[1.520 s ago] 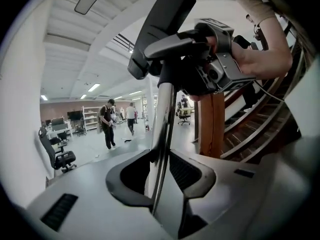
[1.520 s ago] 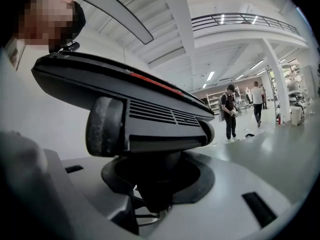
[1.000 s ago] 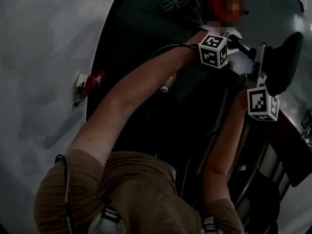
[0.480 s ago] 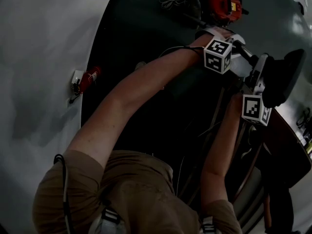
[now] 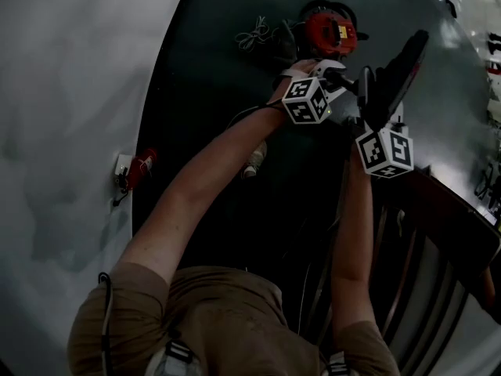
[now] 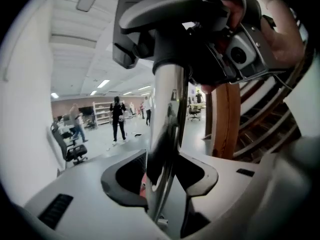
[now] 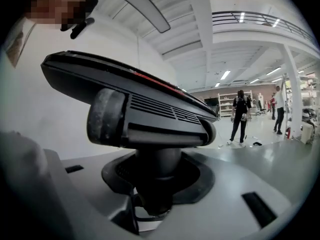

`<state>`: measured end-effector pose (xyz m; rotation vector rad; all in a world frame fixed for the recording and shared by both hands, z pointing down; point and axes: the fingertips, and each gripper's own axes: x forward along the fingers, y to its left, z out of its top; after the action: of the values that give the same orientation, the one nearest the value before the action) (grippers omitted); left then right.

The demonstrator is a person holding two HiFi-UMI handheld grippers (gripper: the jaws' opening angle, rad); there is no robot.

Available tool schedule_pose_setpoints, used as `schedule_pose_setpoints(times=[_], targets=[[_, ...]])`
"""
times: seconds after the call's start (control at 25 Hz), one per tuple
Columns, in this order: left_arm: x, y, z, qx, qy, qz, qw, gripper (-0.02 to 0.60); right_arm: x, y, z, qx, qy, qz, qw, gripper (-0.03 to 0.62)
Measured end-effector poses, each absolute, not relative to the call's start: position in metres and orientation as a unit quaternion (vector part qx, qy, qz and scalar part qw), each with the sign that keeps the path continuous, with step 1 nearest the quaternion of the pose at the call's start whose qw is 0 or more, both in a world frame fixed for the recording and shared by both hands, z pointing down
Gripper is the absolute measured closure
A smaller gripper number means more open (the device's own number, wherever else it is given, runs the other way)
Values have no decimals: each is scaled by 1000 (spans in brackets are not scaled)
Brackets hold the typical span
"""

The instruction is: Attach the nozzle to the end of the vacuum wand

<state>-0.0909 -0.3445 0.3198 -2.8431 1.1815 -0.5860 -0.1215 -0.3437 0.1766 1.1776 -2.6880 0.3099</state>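
Note:
The black floor nozzle (image 5: pixel 398 70) stands on end above the dark floor, and in the right gripper view its head (image 7: pixel 150 116) fills the middle. My right gripper (image 7: pixel 152 194) is shut on the nozzle's round neck. The chrome vacuum wand (image 6: pixel 167 114) runs up between the jaws of my left gripper (image 6: pixel 165 184) into the nozzle's black collar (image 6: pixel 175 59). The left jaws are opening while the wand still sits gripped between them. In the head view the left gripper (image 5: pixel 338 81) and right gripper (image 5: pixel 368 106) are close together. The red vacuum body (image 5: pixel 329 31) lies just beyond them.
A wooden chair (image 5: pixel 438 233) stands close on the right. A coiled cable (image 5: pixel 254 31) lies left of the vacuum body. A wall socket with a red plug (image 5: pixel 135 169) is on the white wall. A small pale object (image 5: pixel 252 161) lies on the floor. People (image 6: pixel 118 119) stand far off.
Both grippers have shifted left in the head view, carrying the nozzle and wand. The nozzle has swung from lying across to standing more on end.

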Motion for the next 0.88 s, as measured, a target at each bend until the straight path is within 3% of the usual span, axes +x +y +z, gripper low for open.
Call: schedule_pose_setpoints(times=[0.08,0.28,0.6,0.88], targets=[[-132,-332,318,-893,416,-166,-34,399,-152,-341,172,377,-915,96,104,441],[-264,-258,331,-837,516,-131,-124,390,-242,-320,174,320,-936,63,129,441],[-489,-135,373,-724,647,-116,-210,390,-505,-250,247,183,-958,-4,219,421],[-555,-49,385,-669,691,-107,-252,390,-636,-183,323,98,-950,-45,293,416]])
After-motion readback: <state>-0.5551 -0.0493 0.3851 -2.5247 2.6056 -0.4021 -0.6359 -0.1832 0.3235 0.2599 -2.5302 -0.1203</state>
